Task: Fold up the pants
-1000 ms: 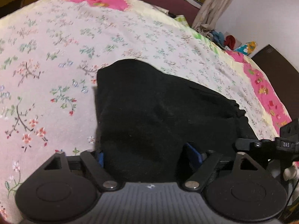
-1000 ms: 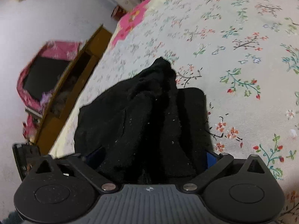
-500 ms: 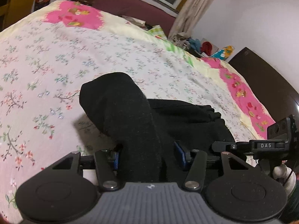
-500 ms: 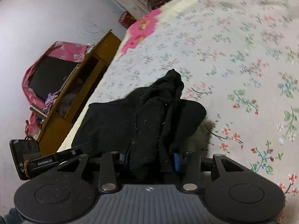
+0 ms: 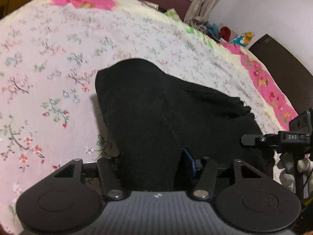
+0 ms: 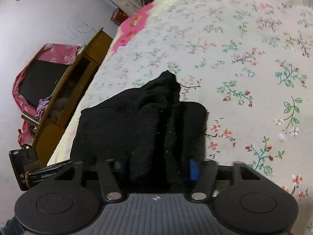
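Soft, limp pants (image 5: 166, 117) bunched between both opening tongs, left (image 5: 152, 168) and right (image 6: 158, 166); best pinched at near edge.

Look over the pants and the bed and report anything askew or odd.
The black pants look untidy: in the right wrist view one end pokes up in a bunched peak and the layers lie ridged, not flat. The floral bedsheet looks smooth. Nothing appears spilled or damaged.

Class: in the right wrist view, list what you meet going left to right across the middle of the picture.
Pink-draped dark screen → wooden cabinet → black pants → floral bedsheet.
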Demonstrator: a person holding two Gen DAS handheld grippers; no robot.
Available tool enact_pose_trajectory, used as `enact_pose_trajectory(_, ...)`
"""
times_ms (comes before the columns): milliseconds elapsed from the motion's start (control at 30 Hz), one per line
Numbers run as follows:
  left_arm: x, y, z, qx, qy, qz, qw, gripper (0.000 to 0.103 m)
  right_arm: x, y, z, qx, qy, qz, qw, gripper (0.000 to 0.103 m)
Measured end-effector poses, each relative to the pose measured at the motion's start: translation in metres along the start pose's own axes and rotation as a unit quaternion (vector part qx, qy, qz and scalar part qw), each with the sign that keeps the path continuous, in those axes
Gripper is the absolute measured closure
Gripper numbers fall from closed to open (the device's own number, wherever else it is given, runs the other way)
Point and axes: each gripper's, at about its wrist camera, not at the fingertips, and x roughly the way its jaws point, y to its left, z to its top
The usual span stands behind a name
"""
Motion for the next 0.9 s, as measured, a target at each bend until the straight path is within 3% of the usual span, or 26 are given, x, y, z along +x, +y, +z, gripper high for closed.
enact_pose_trajectory(33, 0.005, 0.001, 0.000, 0.003, 0.007, -0.004, 1.0000, 0.027, 0.008, -0.001, 0.002, -0.002, 0.007, 0.008, 1.000, 0.034)
enact_pose_trajectory(100, 0.015, -0.001, -0.001, 0.007, 0.010, -0.002, 0.9999, 0.024, 0.023, -0.001, 0.002, 0.006, 0.010, 0.013, 1.000, 0.033)
enact_pose_trajectory(200, 0.010, -0.015, 0.001, 0.017, -0.001, 0.005, 0.9998, 0.034, 0.030, 0.013, 0.004, 0.002, 0.005, 0.019, 1.000, 0.050)
enact_pose_trajectory(333, -0.017, -0.018, 0.014, -0.030, -0.038, -0.052, 0.9975, 0.045, 0.000, 0.020, 0.007, 0.028, -0.014, 0.067, 0.997, 0.073)
enact_pose_trajectory(500, -0.035, -0.051, 0.045, 0.010, -0.076, -0.086, 0.9933, 0.046, -0.021, 0.045, 0.024, 0.000, -0.047, 0.086, 0.995, 0.074)
enact_pose_trajectory(600, -0.034, -0.065, 0.068, 0.042, -0.089, -0.086, 0.9915, 0.046, -0.030, 0.059, 0.044, -0.024, -0.067, 0.088, 0.994, 0.074)
enact_pose_trajectory(900, 0.031, -0.051, 0.121, 0.036, -0.069, -0.072, 0.9944, 0.047, 0.001, 0.029, 0.103, -0.017, -0.073, 0.056, 0.996, 0.076)
